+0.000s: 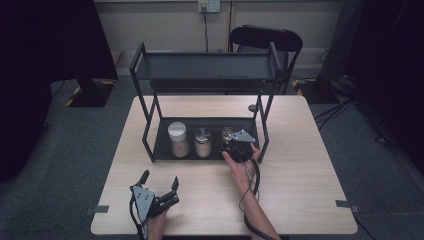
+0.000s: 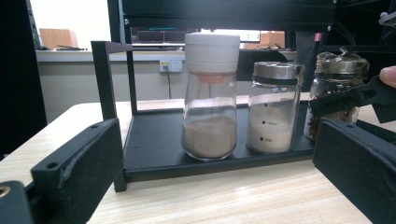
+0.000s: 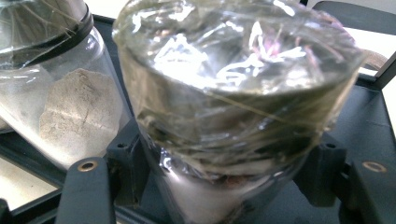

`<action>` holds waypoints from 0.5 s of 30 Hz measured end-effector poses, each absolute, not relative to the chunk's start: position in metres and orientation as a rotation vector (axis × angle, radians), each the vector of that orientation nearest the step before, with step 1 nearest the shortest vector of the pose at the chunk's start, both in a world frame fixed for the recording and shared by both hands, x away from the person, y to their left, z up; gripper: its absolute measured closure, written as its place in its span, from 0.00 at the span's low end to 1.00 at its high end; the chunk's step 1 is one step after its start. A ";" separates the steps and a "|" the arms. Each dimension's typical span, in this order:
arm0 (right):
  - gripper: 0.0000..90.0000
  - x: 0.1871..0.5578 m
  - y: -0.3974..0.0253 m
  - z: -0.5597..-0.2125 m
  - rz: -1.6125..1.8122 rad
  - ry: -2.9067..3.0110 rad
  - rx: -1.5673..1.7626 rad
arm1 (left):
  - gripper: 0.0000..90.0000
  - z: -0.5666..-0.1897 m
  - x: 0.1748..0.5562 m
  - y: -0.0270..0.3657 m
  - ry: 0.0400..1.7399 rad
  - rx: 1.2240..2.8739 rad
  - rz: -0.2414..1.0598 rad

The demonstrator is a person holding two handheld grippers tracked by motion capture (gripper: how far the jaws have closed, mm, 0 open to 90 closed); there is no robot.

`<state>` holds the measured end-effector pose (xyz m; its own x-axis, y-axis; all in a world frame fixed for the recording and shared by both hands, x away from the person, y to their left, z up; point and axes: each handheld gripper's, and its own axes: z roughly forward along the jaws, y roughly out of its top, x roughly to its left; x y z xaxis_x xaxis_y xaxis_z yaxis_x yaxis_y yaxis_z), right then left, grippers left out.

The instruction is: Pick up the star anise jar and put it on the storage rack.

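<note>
A black two-tier rack stands at the back of the wooden table. Its lower shelf carries three jars in a row. At the left is a white-lidded jar of brown powder, and in the middle a metal-lidded jar of white powder. The right one is a foil-wrapped jar of dark spices. My right gripper reaches into the shelf, its jaws pressed on both sides of the wrapped jar. My left gripper rests open near the table's front left, facing the rack, nothing between its jaws.
The rack's upper shelf overhangs the jars. A black chair stands behind the table. Bare tabletop lies in front of the rack and to its right.
</note>
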<state>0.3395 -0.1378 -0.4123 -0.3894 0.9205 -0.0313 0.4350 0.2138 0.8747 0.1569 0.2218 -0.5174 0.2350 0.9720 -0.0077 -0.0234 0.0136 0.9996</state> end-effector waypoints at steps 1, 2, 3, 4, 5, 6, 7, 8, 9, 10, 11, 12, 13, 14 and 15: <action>0.35 0.339 -0.138 -0.413 1.110 1.924 1.251 | 0.01 -0.517 0.157 0.222 1.020 1.286 1.037; 0.35 0.339 -0.138 -0.413 1.110 1.924 1.250 | 0.01 -0.517 0.157 0.222 1.021 1.287 1.036; 0.35 0.339 -0.138 -0.413 1.111 1.923 1.252 | 0.01 -0.517 0.157 0.222 1.021 1.287 1.037; 0.35 0.339 -0.138 -0.413 1.111 1.923 1.252 | 0.01 -0.517 0.157 0.222 1.021 1.286 1.037; 0.35 0.339 -0.138 -0.412 1.111 1.924 1.252 | 0.01 -0.517 0.157 0.222 1.020 1.286 1.037; 0.35 0.339 -0.138 -0.413 1.112 1.923 1.253 | 0.01 -0.517 0.157 0.222 1.020 1.286 1.037; 0.35 0.339 -0.138 -0.413 1.112 1.923 1.253 | 0.01 -0.517 0.157 0.222 1.021 1.287 1.036; 0.35 0.340 -0.138 -0.412 1.111 1.925 1.251 | 0.01 -0.517 0.157 0.222 1.021 1.287 1.037; 0.35 0.340 -0.138 -0.412 1.113 1.926 1.254 | 0.01 -0.517 0.157 0.222 1.020 1.287 1.037; 0.35 0.340 -0.139 -0.412 1.112 1.928 1.254 | 0.01 -0.517 0.157 0.222 1.020 1.287 1.036; 0.35 0.340 -0.139 -0.411 1.110 1.929 1.253 | 0.01 -0.517 0.157 0.222 1.020 1.287 1.036; 0.35 0.340 -0.139 -0.412 1.112 1.929 1.253 | 0.01 -0.517 0.157 0.222 1.020 1.287 1.036; 0.35 0.340 -0.139 -0.412 1.111 1.929 1.252 | 0.01 -0.517 0.157 0.222 1.020 1.286 1.036; 0.35 0.340 -0.139 -0.412 1.111 1.930 1.252 | 0.01 -0.517 0.157 0.222 1.020 1.287 1.036; 0.35 0.340 -0.139 -0.412 1.113 1.929 1.253 | 0.01 -0.517 0.157 0.222 1.021 1.288 1.036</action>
